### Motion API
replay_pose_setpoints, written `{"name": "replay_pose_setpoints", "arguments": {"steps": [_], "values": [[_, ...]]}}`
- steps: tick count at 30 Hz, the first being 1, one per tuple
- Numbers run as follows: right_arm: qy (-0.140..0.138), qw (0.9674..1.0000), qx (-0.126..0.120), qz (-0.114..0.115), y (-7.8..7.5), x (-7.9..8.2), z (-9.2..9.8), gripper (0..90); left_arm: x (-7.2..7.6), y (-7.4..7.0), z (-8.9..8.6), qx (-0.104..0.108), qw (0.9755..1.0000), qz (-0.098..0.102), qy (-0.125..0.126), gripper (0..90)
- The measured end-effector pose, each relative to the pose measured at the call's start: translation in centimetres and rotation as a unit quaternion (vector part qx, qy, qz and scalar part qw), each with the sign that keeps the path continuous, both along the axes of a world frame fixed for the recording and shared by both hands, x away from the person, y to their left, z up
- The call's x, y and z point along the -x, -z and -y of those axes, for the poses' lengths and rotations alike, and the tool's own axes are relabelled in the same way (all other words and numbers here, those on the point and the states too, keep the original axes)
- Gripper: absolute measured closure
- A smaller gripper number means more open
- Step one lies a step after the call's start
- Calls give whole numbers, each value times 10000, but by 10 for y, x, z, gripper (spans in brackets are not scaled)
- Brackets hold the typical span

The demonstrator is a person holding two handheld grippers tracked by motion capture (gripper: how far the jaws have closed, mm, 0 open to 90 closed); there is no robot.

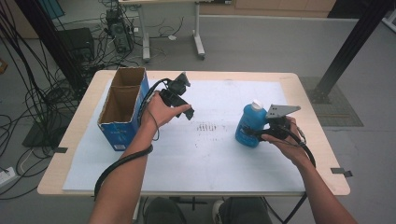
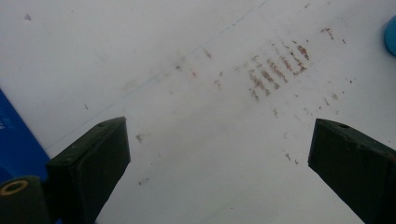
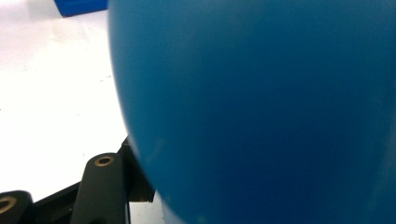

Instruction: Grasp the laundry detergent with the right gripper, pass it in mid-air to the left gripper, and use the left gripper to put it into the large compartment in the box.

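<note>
The bottle [image 1: 250, 125] stands upright on the right part of the tabletop [image 1: 224, 154], its long axis vertical and its white cap up; the body is smooth, rounded blue plastic. The right tongs [image 1: 259, 133] grasp its side. The left tongs [image 1: 189, 112] are released above the white sheet [image 2: 196, 140], beside the cardboard box [image 1: 122, 108]

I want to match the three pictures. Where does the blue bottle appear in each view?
High view: the blue bottle stands right of centre on the white sheet, against the right gripper.
Left gripper view: a sliver of blue at the top right edge, probably the bottle.
Right gripper view: its blue body covers most of the picture, very close.
Shared landmark: the white sheet, also seen in the left gripper view and the right gripper view.
</note>
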State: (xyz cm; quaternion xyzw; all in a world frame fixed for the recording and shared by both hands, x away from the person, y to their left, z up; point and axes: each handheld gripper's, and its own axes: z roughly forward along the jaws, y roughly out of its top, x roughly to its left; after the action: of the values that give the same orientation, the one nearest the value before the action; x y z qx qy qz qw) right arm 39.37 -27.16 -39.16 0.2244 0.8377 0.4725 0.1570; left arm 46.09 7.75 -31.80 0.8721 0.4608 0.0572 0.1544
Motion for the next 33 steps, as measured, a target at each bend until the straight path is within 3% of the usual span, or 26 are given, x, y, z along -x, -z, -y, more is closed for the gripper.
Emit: {"name": "replay_pose_setpoints", "arguments": {"steps": [33], "values": [[-69,10000,0,2,0,-1,0,400,1,-5,0,-29,10000,46,17,60]]}}
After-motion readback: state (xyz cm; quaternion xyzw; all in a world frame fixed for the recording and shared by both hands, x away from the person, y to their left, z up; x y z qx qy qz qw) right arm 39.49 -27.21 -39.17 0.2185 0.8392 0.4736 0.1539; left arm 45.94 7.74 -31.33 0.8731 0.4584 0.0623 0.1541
